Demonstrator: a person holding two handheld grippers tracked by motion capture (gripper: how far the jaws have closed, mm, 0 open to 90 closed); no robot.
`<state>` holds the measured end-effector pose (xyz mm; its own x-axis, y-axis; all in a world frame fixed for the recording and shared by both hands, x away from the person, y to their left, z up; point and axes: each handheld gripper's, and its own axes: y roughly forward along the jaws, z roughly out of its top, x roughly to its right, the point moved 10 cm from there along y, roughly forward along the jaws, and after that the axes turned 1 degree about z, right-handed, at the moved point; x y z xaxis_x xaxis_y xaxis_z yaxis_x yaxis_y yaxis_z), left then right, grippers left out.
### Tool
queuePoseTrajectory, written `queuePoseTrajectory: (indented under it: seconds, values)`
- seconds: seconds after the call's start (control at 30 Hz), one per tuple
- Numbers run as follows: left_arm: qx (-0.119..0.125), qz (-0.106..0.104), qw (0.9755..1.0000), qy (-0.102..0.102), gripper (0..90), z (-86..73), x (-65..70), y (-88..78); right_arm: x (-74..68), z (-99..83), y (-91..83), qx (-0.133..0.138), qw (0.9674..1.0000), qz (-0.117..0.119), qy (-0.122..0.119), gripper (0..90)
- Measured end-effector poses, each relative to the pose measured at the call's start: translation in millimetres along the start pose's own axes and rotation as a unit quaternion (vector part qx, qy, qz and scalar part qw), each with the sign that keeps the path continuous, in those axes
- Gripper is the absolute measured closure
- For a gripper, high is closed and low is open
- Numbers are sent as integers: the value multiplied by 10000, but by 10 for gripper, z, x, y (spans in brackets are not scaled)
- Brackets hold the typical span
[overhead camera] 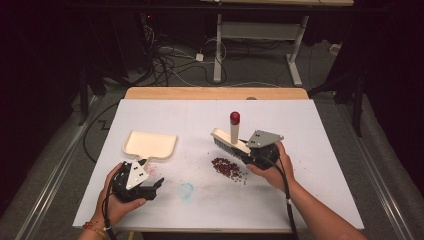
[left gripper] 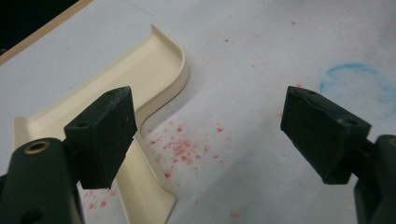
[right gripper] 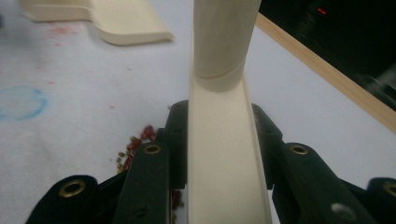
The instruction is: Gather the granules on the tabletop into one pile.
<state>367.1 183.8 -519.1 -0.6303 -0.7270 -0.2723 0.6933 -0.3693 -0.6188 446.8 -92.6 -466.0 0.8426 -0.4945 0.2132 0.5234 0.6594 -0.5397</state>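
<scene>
A cream dustpan (overhead camera: 150, 144) lies flat at the left of the white table top (overhead camera: 310, 150), its short handle toward me. My left gripper (overhead camera: 156, 186) hovers just in front of that handle, open and holding nothing. In the left gripper view the left gripper (left gripper: 208, 107) has its jaws wide apart, with the dustpan (left gripper: 140, 70) beyond its left jaw. A cream brush (overhead camera: 227, 140) with an upright red-capped handle stands right of centre, and my right gripper (overhead camera: 248, 150) is shut on its back end. In the right gripper view the right gripper (right gripper: 219, 116) clamps the brush (right gripper: 224, 154). A pile of red beans (overhead camera: 227, 167) lies beside the bristles.
Faint red stains (left gripper: 182, 149) and a blue smudged ring (overhead camera: 186, 190) mark the table top between the dustpan and the beans. A wooden strip (overhead camera: 215, 93) runs along the table's far edge. Beyond it are a floor with cables and a desk frame (overhead camera: 260, 35).
</scene>
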Motion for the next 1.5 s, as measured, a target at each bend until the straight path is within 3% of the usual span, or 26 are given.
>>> queuePoseTrajectory:
  seconds: [0.03,0.1,0.33,0.47,0.6,0.8,0.97,1.13,1.27,1.4,1.5]
  values:
    - [-16,-8,10000,22,176,0,2,7,1,27,38,68,9995,216,-223,672]
    - [-23,-51,10000,5,176,3,12,24,38,69,137,55,9985,308,-459,672]
    - [-91,-101,9999,12,176,-17,26,54,76,170,519,97,9966,473,-667,672]
    - [-149,-125,9998,9,177,-45,39,53,10,95,645,-10,9940,788,-753,672]
    - [-101,-124,9999,32,177,-36,31,46,-88,61,596,5,9888,1181,-910,672]
    - [-103,-162,9998,49,177,-32,42,62,-165,-49,378,-77,9803,1468,-1315,673]
    - [-185,-186,9997,28,177,-39,51,82,-130,-127,208,4,9817,1343,-1348,673]
    - [-182,-204,9996,84,176,-28,60,86,-25,-154,56,117,9877,975,-1216,673]
    - [-126,-222,9997,56,176,-22,57,66,33,-123,-199,251,9902,754,-1148,673]
    - [-87,-214,9997,93,176,-16,57,38,72,-102,-454,287,9952,519,-775,673]
    - [-64,-195,9997,155,176,-13,73,21,41,-171,-588,167,9972,409,-609,672]
